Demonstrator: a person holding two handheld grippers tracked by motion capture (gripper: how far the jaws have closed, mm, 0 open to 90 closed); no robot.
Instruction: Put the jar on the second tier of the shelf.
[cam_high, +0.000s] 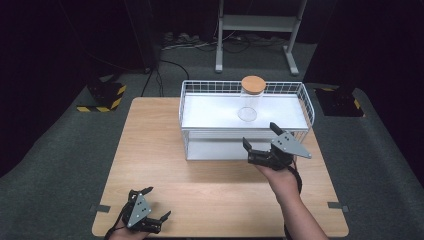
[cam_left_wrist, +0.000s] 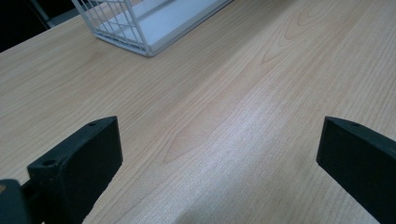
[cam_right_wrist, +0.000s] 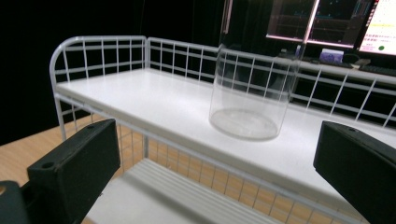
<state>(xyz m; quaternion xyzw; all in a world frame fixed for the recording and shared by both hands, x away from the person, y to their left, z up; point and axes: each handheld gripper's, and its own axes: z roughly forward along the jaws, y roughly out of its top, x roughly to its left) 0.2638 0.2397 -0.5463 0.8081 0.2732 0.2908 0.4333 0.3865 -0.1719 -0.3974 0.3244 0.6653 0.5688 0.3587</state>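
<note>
Jaws on both grippers are standing wide apart, gripping nothing. Nearest me, I am resting the left gripper (cam_high: 145, 216) low at the table's (cam_high: 150, 150) front-left corner, its hand cut off by the frame edge. Farther in, I am holding the right gripper (cam_high: 262, 142) raised, forearm angling up from below, facing the white wire shelf (cam_high: 200, 87). On the top tier, the clear jar (cam_right_wrist: 247, 93) is standing upright, long axis vertical, cork lid (cam_high: 253, 84) pointing up. Its glass wall is proving hard to trace.

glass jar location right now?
The glass jar with its cork lid stands upright on the top shelf of the white wire rack, right of centre, beyond the open right gripper.
</note>
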